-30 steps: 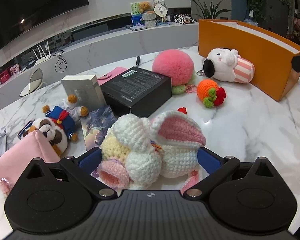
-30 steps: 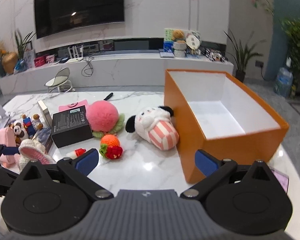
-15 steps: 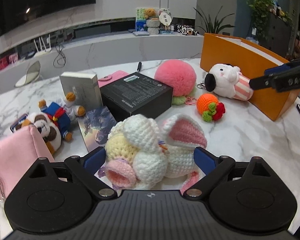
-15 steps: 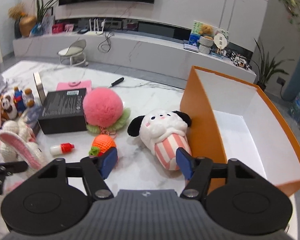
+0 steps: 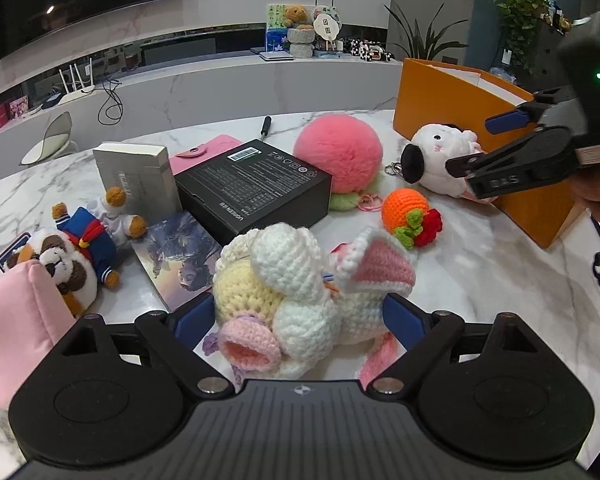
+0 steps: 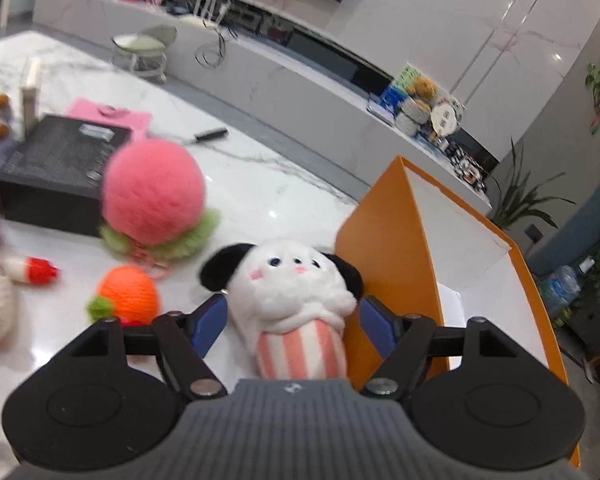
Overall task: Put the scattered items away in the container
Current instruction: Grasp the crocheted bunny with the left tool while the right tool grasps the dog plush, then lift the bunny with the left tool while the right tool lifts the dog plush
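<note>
Marble tabletop carries the scattered toys; the white plush dog lies against the orange box. My right gripper has just been widening, pads either side, not pressing. Soft, light: I'd squeeze its striped body.

The right gripper straddles the white dog plush with pink-striped lower half; its jaws have just been opening, blue pads flanking the plush with a sliver of space on each side. The plush lies against the orange box, left of its wall. Left of the plush sit an orange crochet fruit and a pink pompom, with a black carton beyond.
</note>
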The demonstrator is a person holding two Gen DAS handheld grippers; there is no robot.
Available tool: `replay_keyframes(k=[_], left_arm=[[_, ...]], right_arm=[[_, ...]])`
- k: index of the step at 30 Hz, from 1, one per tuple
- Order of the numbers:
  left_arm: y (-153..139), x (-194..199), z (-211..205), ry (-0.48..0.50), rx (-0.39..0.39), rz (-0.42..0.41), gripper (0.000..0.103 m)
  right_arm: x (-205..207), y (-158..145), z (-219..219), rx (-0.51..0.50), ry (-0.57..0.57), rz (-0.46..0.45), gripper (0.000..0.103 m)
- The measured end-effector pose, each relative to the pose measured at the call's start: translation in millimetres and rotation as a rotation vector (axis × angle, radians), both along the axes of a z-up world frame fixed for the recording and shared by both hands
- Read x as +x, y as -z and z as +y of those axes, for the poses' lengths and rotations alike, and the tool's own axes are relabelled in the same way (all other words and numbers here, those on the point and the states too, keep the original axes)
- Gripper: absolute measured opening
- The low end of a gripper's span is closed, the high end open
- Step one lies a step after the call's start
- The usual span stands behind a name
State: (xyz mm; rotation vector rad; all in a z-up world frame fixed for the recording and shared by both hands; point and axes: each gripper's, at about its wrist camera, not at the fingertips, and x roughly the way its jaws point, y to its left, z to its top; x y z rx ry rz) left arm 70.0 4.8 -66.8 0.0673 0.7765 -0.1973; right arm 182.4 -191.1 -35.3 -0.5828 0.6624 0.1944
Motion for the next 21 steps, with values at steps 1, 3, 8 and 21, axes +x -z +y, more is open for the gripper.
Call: replay_keyframes(k=[1,3,8,21], left_arm=[[1,1,-1,0.0,0.003,0.009,0.091],[5,4,-3,0.001,0.002,0.041,0.078],[14,7,-6,0.013,-0.002,0.092,0.07],[11,6,-6,0.015,-0.01,0.091,0.059]], right_arm=[[5,2,-1,-0.008,0.013,0.007,0.082],[12,8,1,-0.043,0.012,0.001,0.085],[21,22,9,-0.115,-0.031,0.015,0.088],[16,22,4,-0.125,-0.051,0.051,0.067]])
